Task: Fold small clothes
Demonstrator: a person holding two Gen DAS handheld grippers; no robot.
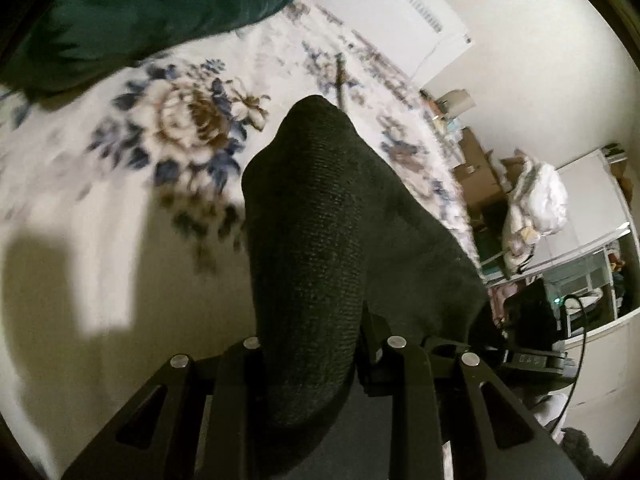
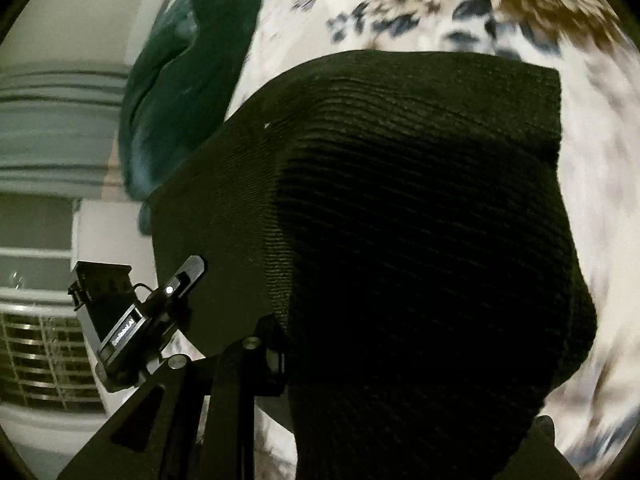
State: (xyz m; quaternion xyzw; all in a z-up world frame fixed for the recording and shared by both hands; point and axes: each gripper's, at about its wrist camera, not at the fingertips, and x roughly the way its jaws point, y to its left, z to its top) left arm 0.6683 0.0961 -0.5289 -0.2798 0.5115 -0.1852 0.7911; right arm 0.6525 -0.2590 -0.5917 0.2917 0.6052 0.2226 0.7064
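Note:
A black ribbed knit garment (image 1: 320,220) hangs lifted above the floral bedsheet (image 1: 180,120). In the left wrist view it drapes over my left gripper (image 1: 320,344), whose fingertips are hidden under the cloth; the jaws stand narrow, pinching the fabric. In the right wrist view the same garment (image 2: 420,200) spreads wide and covers my right gripper (image 2: 352,368), which is also closed on it; only its left finger (image 2: 272,360) shows. The left gripper's body (image 2: 160,308) is visible at the garment's left edge. The cloth is stretched between the two grippers.
A dark green pillow (image 1: 140,12) lies at the head of the bed, also seen as green pillow (image 2: 180,92). Beyond the bed's right edge stand cardboard boxes (image 1: 476,176) and a white bundle (image 1: 536,196). A window with blinds (image 2: 44,360) is at the left.

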